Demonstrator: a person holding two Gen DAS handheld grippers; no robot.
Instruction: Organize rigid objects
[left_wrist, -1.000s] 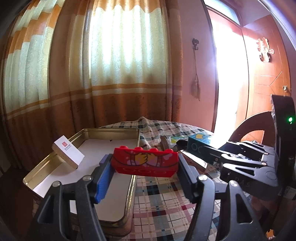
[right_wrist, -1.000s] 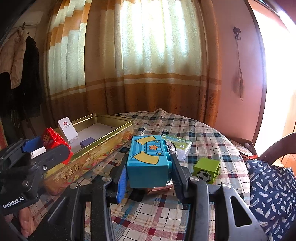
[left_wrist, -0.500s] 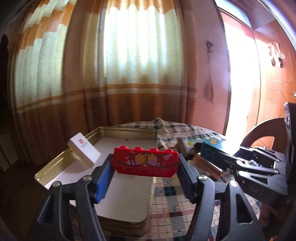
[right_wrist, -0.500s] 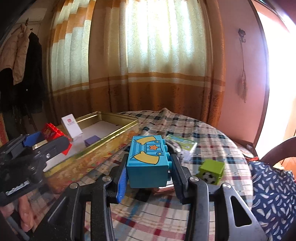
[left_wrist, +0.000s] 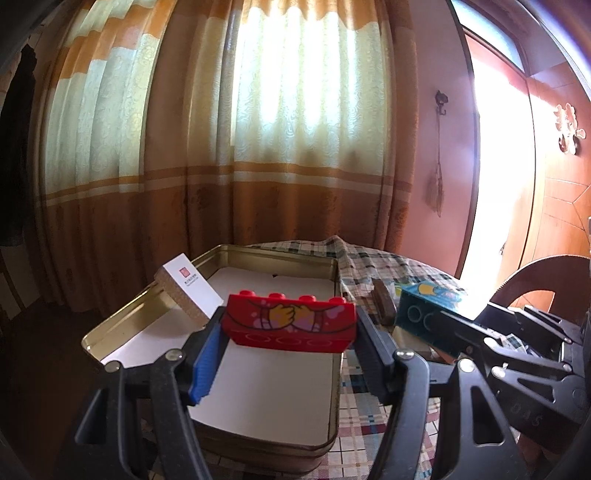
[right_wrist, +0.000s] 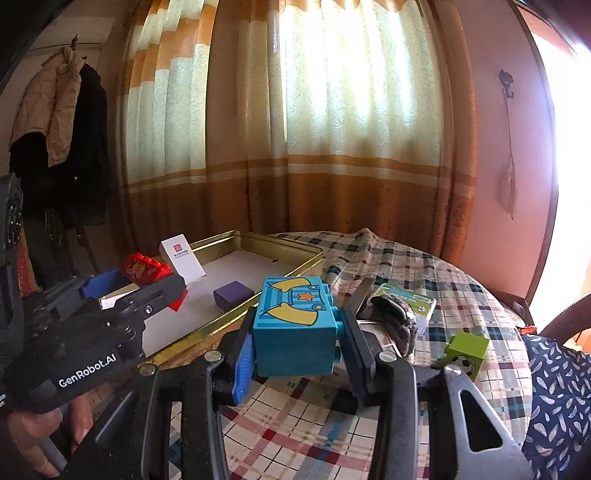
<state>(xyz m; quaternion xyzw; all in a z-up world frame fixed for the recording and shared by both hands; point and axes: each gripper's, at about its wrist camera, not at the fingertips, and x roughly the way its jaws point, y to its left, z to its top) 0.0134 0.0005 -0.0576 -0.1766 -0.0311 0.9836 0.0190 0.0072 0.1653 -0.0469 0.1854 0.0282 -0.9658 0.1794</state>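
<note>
With the left tool (left_wrist: 290, 332) clamping the red brick (left_wrist: 291, 325) over the gold tin (left_wrist: 334, 373) and the right tool (right_wrist: 297, 345) gripping the blue brick (right_wrist: 295, 328) — lower the red one flat onto the white liner before releasing.

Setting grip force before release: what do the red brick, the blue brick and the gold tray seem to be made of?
Red brick: looks like moulded hard plastic, glossy, with studs and printed art. Blue brick: apparently the same, with side studs and a slightly duller face. Gold tray: probably thin metal tin; its walls are shiny and reflective with a rolled rim, and a white liner, perhaps paper, covers the floor.
</note>
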